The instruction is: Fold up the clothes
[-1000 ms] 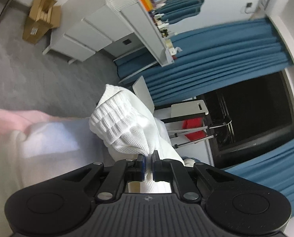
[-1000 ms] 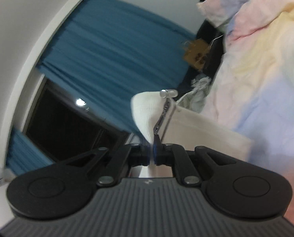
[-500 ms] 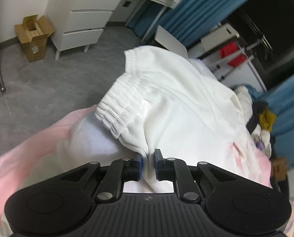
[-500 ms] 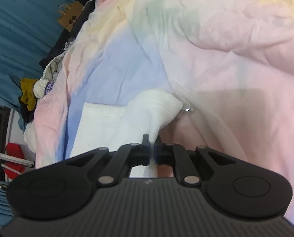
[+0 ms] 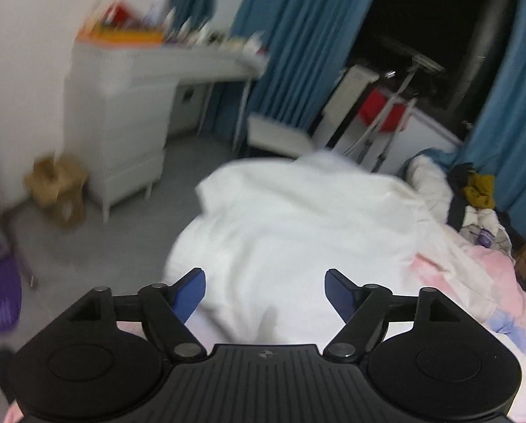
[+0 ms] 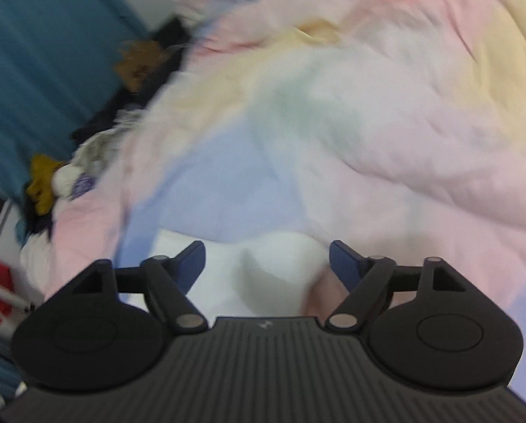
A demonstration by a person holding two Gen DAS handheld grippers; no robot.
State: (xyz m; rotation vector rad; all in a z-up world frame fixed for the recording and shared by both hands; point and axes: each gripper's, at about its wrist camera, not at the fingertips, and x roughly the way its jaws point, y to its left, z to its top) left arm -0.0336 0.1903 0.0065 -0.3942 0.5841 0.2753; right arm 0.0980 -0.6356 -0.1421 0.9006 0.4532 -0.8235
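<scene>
Both views are smeared by motion blur; only the black tongs bodies are rendered sharp. Soft, even indoor light is cast, the white knitted garment (image 5: 298, 218) is overexposed, and straight lines are bowed at fisheye edges.

Left hand-held gripper (image 5: 265, 290) and right hand-held gripper (image 6: 266, 262) spread wide (nothing held).

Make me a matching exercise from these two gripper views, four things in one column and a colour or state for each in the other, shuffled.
Things:
1. left gripper
2. white garment
3. curtain
4. cardboard box

States:
A. blue, hanging beside the dark window
B. open, holding nothing
C. lying on the pastel bedding
D. on the grey floor by the white drawers

Pairs: 1-B, 2-C, 3-A, 4-D
</scene>
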